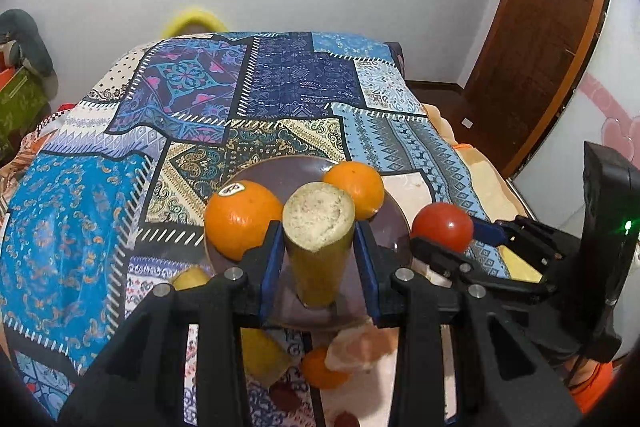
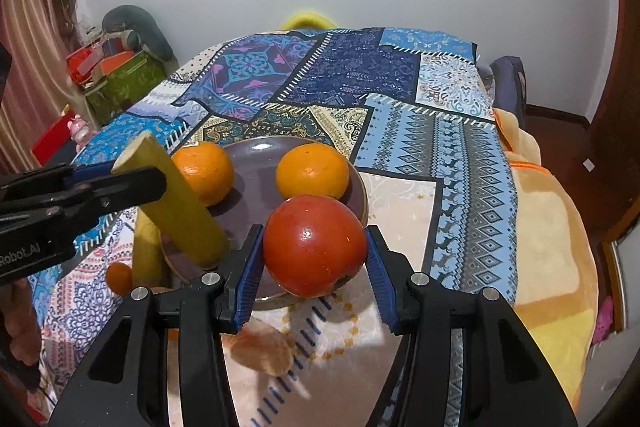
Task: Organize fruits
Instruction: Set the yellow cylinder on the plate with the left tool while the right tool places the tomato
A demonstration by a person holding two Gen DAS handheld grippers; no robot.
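Fruits point(image 2: 313, 171) mid-transfer to plate point(image 2: 256, 163): left hand-held gripper point(image 1: 319, 247) gripped yellow cane piece point(image 1: 319, 227) standing on plate; right hand-held gripper point(image 2: 314, 259) clamped tomato point(image 2: 315, 245) at plate's near rim. Next, likely: release both.

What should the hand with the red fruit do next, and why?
Probably lower the red fruit a little onto the plate and open the right tool. The fruit sits between its blue pads over the plate's near rim, beside two oranges. The left tool already stands a yellow stalk piece there.
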